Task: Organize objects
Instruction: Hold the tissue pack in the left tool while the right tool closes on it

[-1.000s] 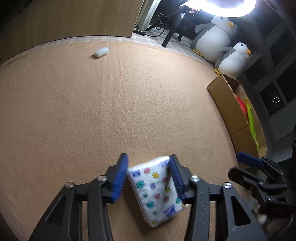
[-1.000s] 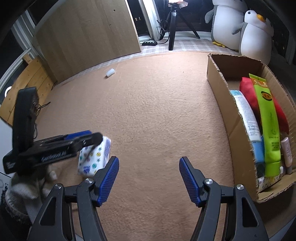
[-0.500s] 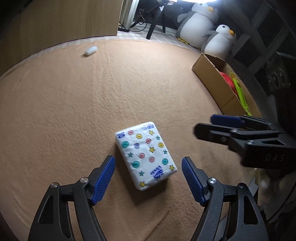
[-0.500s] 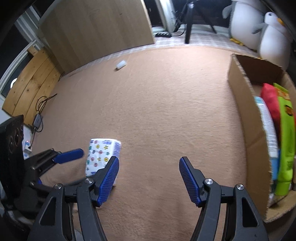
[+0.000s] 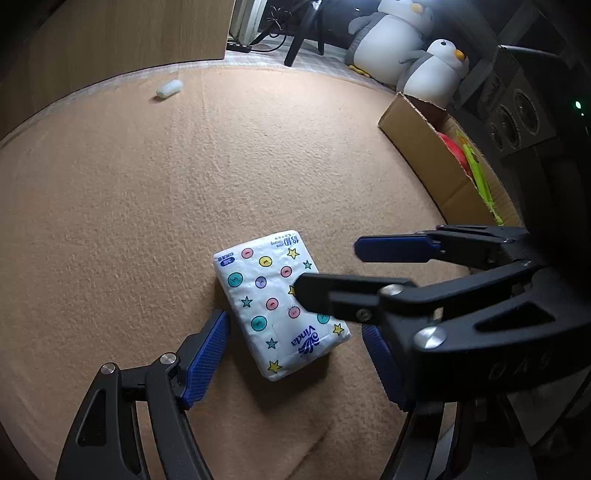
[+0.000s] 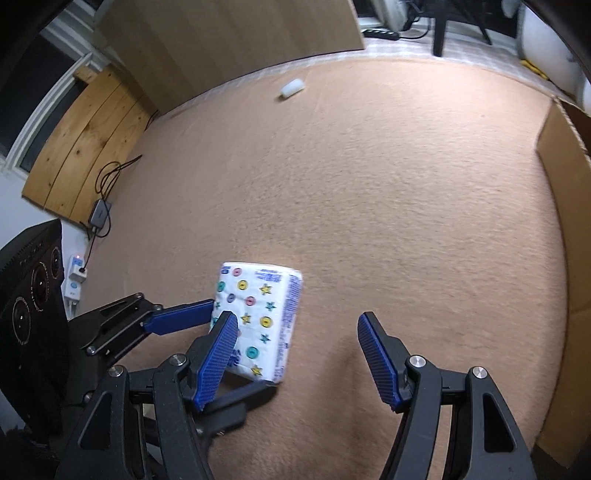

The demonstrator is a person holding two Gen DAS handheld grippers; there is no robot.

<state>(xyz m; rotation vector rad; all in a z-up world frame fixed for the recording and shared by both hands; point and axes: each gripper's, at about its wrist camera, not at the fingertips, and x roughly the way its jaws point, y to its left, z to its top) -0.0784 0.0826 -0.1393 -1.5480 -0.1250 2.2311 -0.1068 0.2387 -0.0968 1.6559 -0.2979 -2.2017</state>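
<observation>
A white tissue pack (image 5: 269, 295) printed with coloured dots and stars lies flat on the tan carpet (image 5: 147, 221). My left gripper (image 5: 295, 354) is open around its near end, and both blue pads stand clear of it. My right gripper (image 5: 327, 267) reaches in from the right, open, with one finger over the pack's right side. In the right wrist view the tissue pack (image 6: 262, 306) lies under the left finger of my right gripper (image 6: 295, 343), mostly outside its jaws. My left gripper (image 6: 242, 347) straddles it from the left.
An open cardboard box (image 5: 424, 147) holding tubes and a red item stands at the right; its wall (image 6: 561, 221) shows in the right wrist view. A small white cylinder (image 5: 169, 88) lies far back on the carpet. Two plush penguins (image 5: 391, 33) sit behind. A charger with cable (image 6: 98, 214) lies left.
My left gripper has opened and let go of the tissue pack, which now lies on the carpet. My right gripper has swung left and come over the pack.
</observation>
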